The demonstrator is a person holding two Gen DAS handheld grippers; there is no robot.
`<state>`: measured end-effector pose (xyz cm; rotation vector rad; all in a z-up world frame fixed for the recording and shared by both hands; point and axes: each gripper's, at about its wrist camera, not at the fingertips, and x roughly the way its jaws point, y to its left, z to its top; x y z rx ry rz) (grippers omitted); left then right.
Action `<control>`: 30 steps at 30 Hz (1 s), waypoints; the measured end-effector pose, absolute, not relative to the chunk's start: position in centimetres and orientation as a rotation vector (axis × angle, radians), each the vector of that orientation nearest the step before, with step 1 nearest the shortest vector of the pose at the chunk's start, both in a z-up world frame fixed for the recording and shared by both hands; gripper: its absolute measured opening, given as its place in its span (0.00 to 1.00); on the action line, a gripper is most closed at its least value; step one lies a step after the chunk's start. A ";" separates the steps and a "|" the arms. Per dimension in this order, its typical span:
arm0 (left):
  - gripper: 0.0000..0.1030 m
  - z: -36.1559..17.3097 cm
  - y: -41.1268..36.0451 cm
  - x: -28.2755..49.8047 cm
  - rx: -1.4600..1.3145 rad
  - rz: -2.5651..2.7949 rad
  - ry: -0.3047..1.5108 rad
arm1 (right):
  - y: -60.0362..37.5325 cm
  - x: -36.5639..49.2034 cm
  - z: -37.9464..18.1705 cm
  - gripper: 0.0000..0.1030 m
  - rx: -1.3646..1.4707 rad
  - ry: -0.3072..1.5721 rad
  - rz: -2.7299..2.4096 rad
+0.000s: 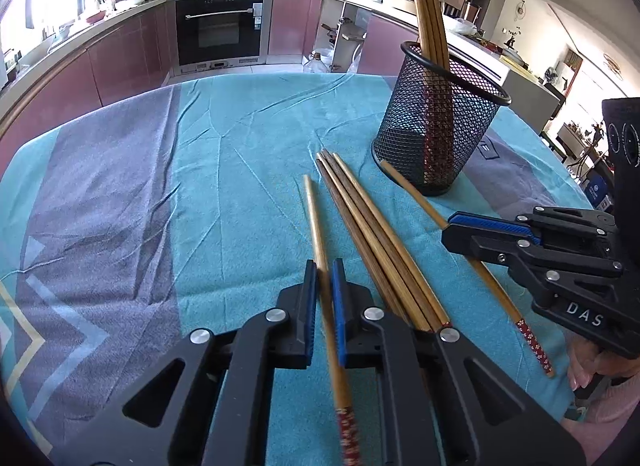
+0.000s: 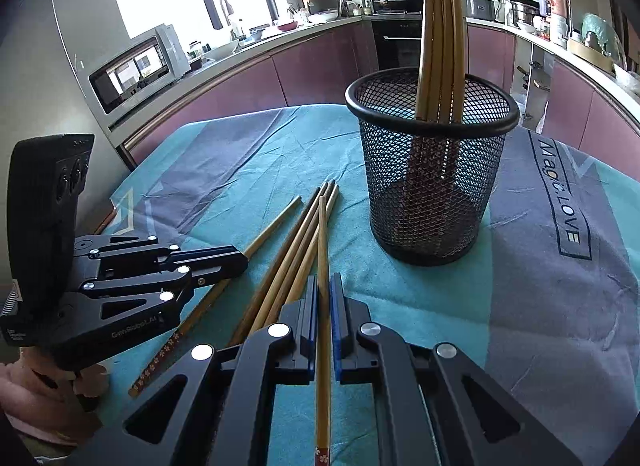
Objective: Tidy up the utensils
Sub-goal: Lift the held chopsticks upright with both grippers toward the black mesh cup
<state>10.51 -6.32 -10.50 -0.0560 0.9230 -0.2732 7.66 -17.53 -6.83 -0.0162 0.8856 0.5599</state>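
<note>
A black mesh cup (image 1: 438,121) (image 2: 430,169) stands on the teal cloth with several wooden chopsticks (image 1: 430,9) (image 2: 440,37) upright in it. A bundle of chopsticks (image 1: 372,234) (image 2: 292,250) lies on the cloth in front of it. My left gripper (image 1: 324,266) is shut on a single chopstick (image 1: 316,217), left of the bundle. My right gripper (image 2: 325,286) is shut on another single chopstick (image 2: 323,242), right of the bundle; it shows in the left wrist view (image 1: 450,231) over that chopstick (image 1: 412,193). The left gripper shows in the right wrist view (image 2: 240,262).
The table wears a teal and grey-purple cloth (image 1: 220,169) (image 2: 540,266). Kitchen counters, an oven (image 1: 220,25) and a microwave (image 2: 136,65) stand beyond the table's far edge.
</note>
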 end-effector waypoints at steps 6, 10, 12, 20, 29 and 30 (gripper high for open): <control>0.07 -9.7 -5.8 10.1 -0.072 -0.280 0.904 | -18.1 7.1 -6.0 0.05 0.019 0.865 0.580; 0.07 -9.0 -5.4 9.7 -0.085 -0.293 0.885 | -18.4 6.8 -5.2 0.05 0.040 0.844 0.591; 0.07 -8.6 -5.2 9.5 -0.092 -0.299 0.874 | -18.8 6.6 -4.7 0.05 0.045 0.832 0.596; 0.07 -7.0 -4.9 8.6 -0.121 -0.344 0.838 | -19.4 6.0 -3.2 0.05 0.065 0.783 0.610; 0.07 -4.9 -4.4 7.5 -0.164 -0.419 0.800 | -20.4 5.4 -1.5 0.05 0.099 0.728 0.611; 0.07 -4.7 -4.4 7.4 -0.168 -0.427 0.796 | -20.5 5.4 -1.3 0.05 0.101 0.720 0.610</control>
